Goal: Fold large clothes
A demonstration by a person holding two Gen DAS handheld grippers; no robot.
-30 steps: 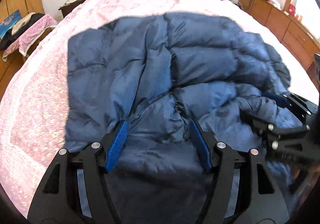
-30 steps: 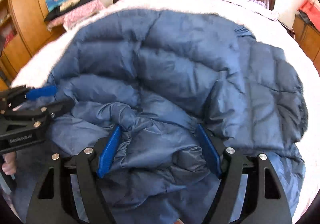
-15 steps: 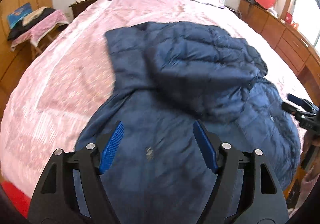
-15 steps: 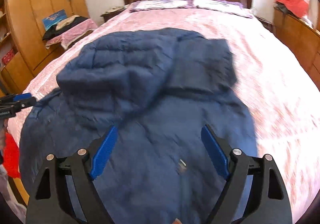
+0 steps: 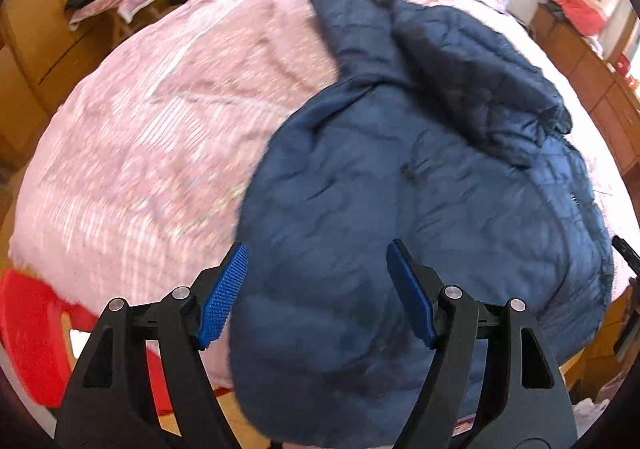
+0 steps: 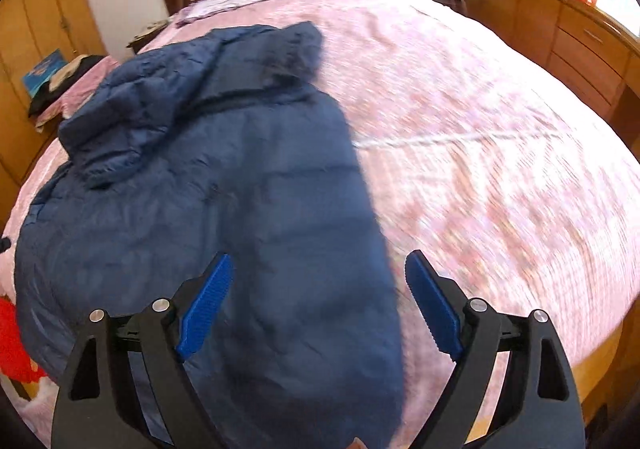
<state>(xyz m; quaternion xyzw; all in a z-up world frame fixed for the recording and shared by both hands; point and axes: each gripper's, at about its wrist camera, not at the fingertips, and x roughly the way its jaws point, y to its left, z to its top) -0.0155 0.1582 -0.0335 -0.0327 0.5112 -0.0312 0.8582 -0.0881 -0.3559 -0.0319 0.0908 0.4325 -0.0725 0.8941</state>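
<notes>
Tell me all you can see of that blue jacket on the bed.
The jacket is navy, quilted and puffy, with a shiny, nylon-looking shell. It lies spread on the pink bedspread, its lower end hanging over the bed's near edge. At the far end a hood or folded-over section sits bunched on top, and a collar-like flap lies flat beside it. Both the left gripper and the right gripper are open above it, gripping nothing.

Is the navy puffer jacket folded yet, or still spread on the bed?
Partly folded: the jacket has one quilted section doubled over its far end, while the rest lies spread on the pink bedspread.
</notes>
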